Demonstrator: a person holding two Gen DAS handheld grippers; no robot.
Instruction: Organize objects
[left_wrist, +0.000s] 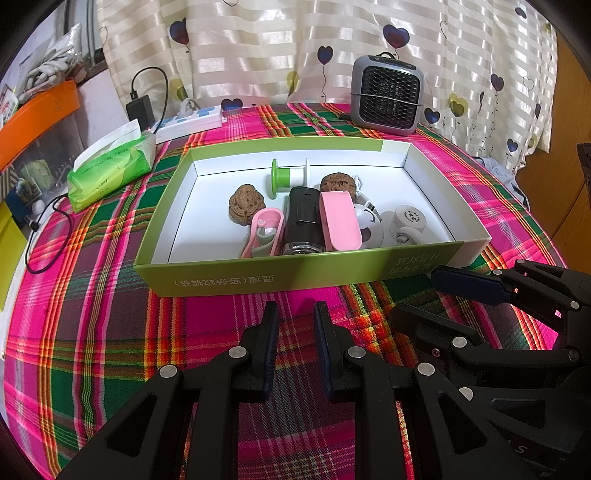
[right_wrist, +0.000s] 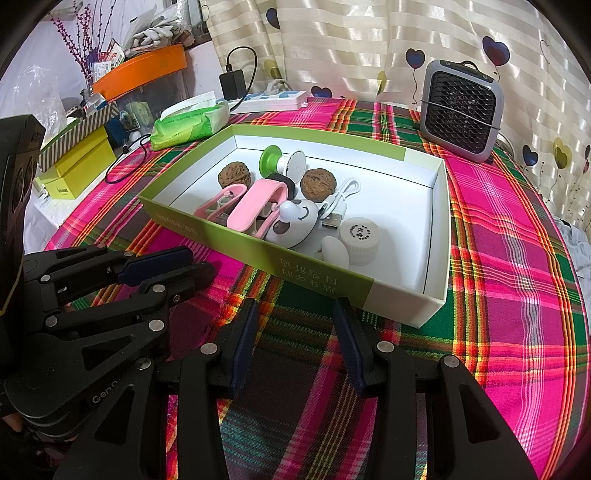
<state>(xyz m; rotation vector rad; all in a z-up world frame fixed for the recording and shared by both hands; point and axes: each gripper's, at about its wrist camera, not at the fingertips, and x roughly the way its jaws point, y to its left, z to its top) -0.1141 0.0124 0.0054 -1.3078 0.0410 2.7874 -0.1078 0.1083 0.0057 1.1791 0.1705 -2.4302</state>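
Note:
A green box (left_wrist: 295, 275) with a white inside sits on the plaid tablecloth. It holds two walnuts (left_wrist: 246, 208), a green spool (left_wrist: 281, 178), a black device (left_wrist: 303, 221), a pink flat piece (left_wrist: 339, 220), a pink clip (left_wrist: 263, 232), a white panda-face gadget (right_wrist: 295, 225) and a white cap (right_wrist: 360, 236). My left gripper (left_wrist: 295, 310) is open and empty, just in front of the box's near wall. My right gripper (right_wrist: 297, 306) is open and empty, in front of the box's near right corner. Each gripper shows in the other's view.
A grey mini heater (left_wrist: 388, 95) stands behind the box. A green tissue pack (left_wrist: 110, 170), a white power strip (left_wrist: 188, 123) and a black charger with cable (left_wrist: 140, 109) lie at the back left. A yellow box (right_wrist: 74, 170) and an orange tray (right_wrist: 144, 68) are off the table's left edge.

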